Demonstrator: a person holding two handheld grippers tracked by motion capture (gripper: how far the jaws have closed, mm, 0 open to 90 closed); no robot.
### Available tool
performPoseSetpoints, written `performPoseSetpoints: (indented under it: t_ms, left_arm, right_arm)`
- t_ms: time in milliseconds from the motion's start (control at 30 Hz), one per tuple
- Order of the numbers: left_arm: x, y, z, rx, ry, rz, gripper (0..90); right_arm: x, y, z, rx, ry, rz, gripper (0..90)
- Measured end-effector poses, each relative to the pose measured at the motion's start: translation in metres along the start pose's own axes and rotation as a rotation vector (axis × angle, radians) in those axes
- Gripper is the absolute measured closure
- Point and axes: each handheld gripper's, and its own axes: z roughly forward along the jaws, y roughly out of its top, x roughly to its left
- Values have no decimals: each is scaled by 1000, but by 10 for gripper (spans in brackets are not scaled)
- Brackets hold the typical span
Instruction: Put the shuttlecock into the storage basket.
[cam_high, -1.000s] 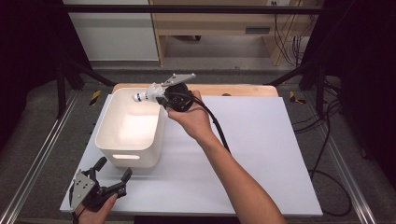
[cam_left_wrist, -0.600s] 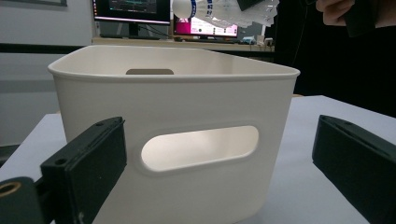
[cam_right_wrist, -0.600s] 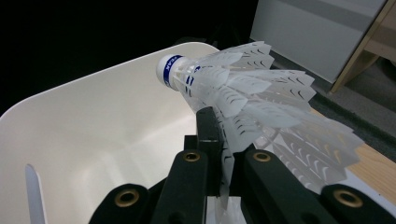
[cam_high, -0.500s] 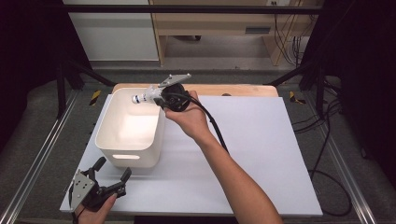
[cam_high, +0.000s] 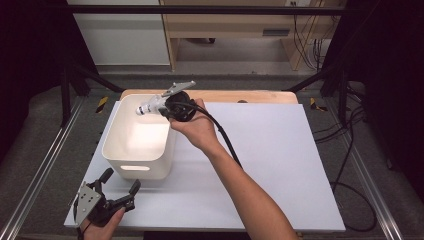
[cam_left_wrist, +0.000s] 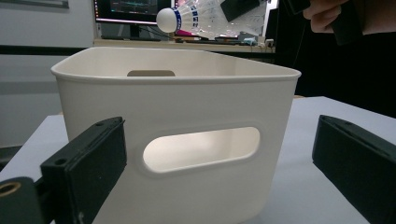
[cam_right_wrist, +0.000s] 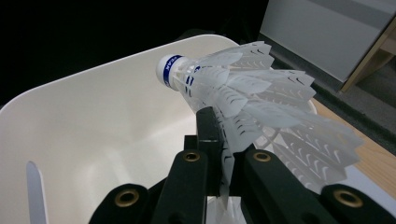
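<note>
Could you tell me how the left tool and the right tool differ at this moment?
The right tool is shut on the shuttlecock above the white bin; the left tool is open and holds nothing. The right is raised over the bin's far end, the left low by its near wall. Both have black jaws.

shuttlecock feathers cut off, bin base cropped

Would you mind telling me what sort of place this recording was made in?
Probably a lab or workshop: a framed table with a white work surface, loose cables on the floor, and a computer monitor behind the bin.
</note>
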Motion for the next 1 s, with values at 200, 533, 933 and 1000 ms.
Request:
performPoseSetpoints:
  t_ms: [200, 533, 933, 1000]
  left_arm:
    - [0, 0, 0, 1, 0, 1, 32]
    - [0, 0, 0, 3, -1, 4, 32]
    - [0, 0, 0, -4, -5, -1, 27]
    - [0, 0, 0, -4, -9, 6, 19]
  right_arm:
    - [2, -2, 4, 10, 7, -6, 894]
    - [8, -3, 9, 18, 26, -15, 894]
    - [14, -5, 18, 28, 45, -17, 893]
    - [15, -5, 19, 32, 50, -20, 893]
